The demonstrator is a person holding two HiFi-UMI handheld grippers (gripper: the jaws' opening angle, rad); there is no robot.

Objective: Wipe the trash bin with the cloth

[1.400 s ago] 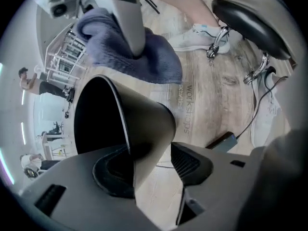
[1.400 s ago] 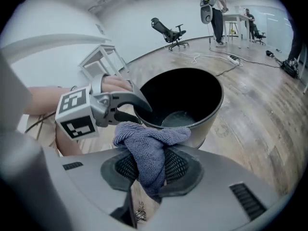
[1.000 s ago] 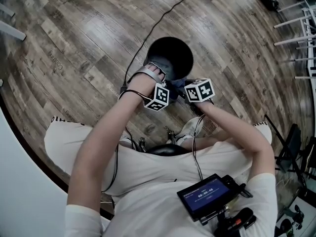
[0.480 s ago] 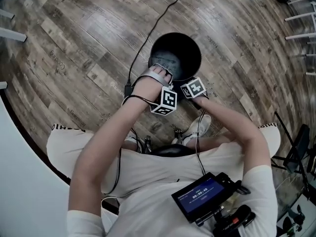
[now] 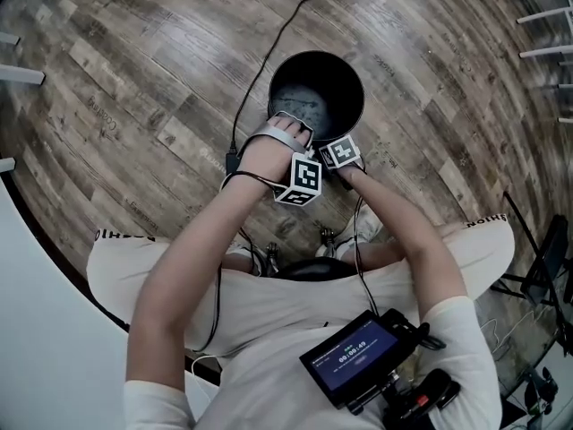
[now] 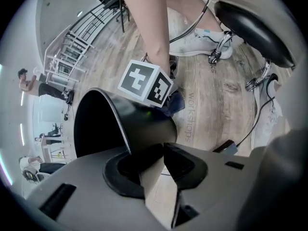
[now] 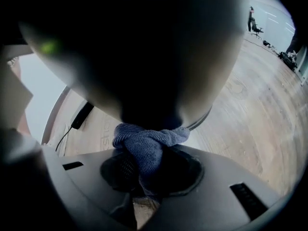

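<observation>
I work with two grippers and there is one trash bin. It stands on the wooden floor just beyond my hands, with its open mouth facing up. It is black and round, and I can see nothing lying inside it.

My left gripper is closed narrow on the bin's near rim. One jaw is inside the mouth and the other outside, with the thin edge clamped between the pads.

My right gripper holds the one cloth, a blue knitted rag. It is pinched between the jaws with its bunched end sticking out past the tips. That bunch sits right against the dark outer wall on the near side, below the rim. From the left gripper view a bit of the same blue shows beside the wall.

The two marker blocks are close together at the near edge of the bin. The left cube is nearer to me and the right cube is just beside the rim.

One black cable runs across the floor from the far side toward the left of the bin. One white shoe rests on the boards near me, and one small screen hangs at my chest.
</observation>
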